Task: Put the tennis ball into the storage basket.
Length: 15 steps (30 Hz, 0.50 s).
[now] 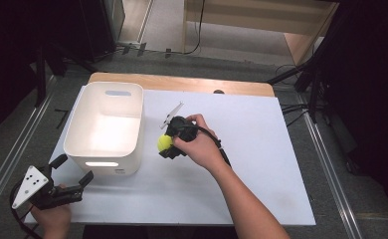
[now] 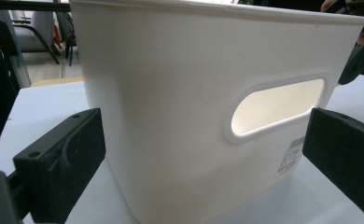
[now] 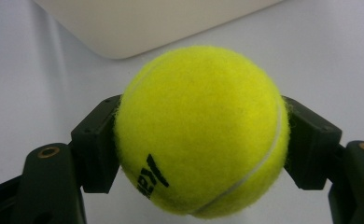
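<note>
My right gripper (image 1: 165, 145) clamps the fuzzy yellow tennis ball (image 3: 201, 130) just beside the white plastic bin (image 1: 104, 130); my left gripper (image 1: 72, 172) gapes wide, holding nothing.

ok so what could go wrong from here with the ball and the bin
The right hand-held gripper pinches the ball only at its two sides, so the round, fuzzy ball could slip out before it gets over the bin. The ball sits beside the bin's wall, so it might clip the rim and bounce off. The left hand-held gripper is open near the bin and doesn't grip it, so a knock could shift it.
</note>
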Each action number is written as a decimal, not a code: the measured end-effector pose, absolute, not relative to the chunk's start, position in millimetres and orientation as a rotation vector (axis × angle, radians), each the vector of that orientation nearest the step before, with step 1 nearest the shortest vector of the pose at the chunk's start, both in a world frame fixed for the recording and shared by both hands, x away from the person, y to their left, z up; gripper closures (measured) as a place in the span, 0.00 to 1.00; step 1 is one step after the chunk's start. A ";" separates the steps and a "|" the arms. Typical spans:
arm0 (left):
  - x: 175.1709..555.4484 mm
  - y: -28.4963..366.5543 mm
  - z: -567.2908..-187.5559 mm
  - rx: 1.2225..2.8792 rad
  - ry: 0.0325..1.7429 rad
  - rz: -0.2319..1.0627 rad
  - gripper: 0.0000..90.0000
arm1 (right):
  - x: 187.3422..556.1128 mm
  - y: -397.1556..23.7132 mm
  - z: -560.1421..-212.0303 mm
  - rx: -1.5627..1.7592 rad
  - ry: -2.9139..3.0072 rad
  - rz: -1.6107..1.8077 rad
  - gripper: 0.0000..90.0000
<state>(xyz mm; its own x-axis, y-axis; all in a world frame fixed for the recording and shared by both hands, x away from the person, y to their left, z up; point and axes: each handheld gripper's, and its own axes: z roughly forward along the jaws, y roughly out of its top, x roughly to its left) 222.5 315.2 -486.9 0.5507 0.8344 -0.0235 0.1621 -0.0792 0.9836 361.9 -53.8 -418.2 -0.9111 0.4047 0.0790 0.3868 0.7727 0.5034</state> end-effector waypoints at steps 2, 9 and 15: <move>222.4 315.0 -486.9 1.580 0.871 0.693 0.00 | 361.6 -53.7 -413.5 0.653 2.925 0.821 0.26; 222.6 315.0 -486.8 1.583 0.870 0.693 0.00 | 360.6 -51.8 -401.0 0.631 2.927 0.850 0.27; 222.6 314.7 -486.8 1.587 0.868 0.694 0.00 | 360.1 -50.2 -391.3 0.612 2.919 0.872 0.27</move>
